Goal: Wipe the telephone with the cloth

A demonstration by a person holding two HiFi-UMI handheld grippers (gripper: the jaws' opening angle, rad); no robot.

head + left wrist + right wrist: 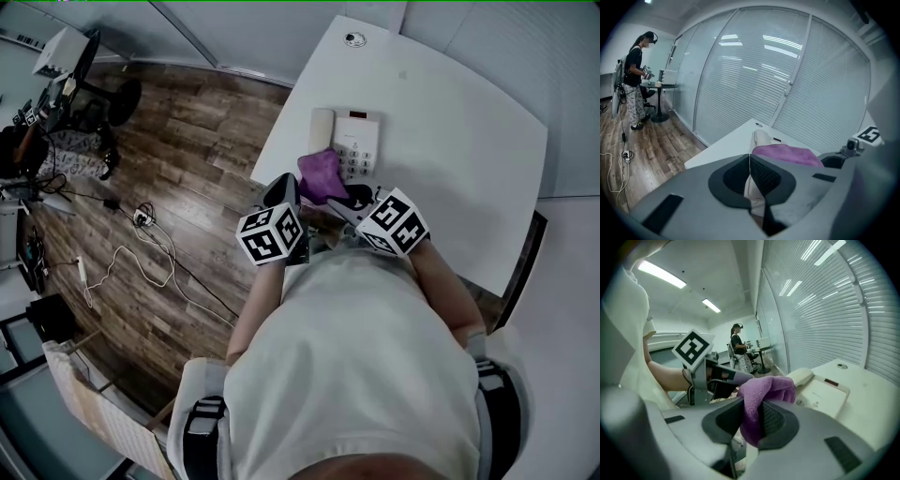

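Observation:
A beige telephone [356,142] with its handset [322,129] on the left lies near the white table's edge. My right gripper [349,199] is shut on a purple cloth [322,175] that rests against the phone's near side. In the right gripper view the cloth [764,392] bulges out between the pads [774,420], with the telephone [825,392] just beyond. My left gripper [281,194] hovers beside the cloth at the table's edge, shut with nothing between its jaws. In its own view the closed pads [761,176] point at the handset [761,138] and the cloth [787,153].
The white table [450,122] extends right and back, with a small round fitting [354,39] at its far corner. Wood floor with loose cables [141,253] lies to the left. Another person [635,79] stands at a distant round table. A glass wall with blinds [787,70] runs behind.

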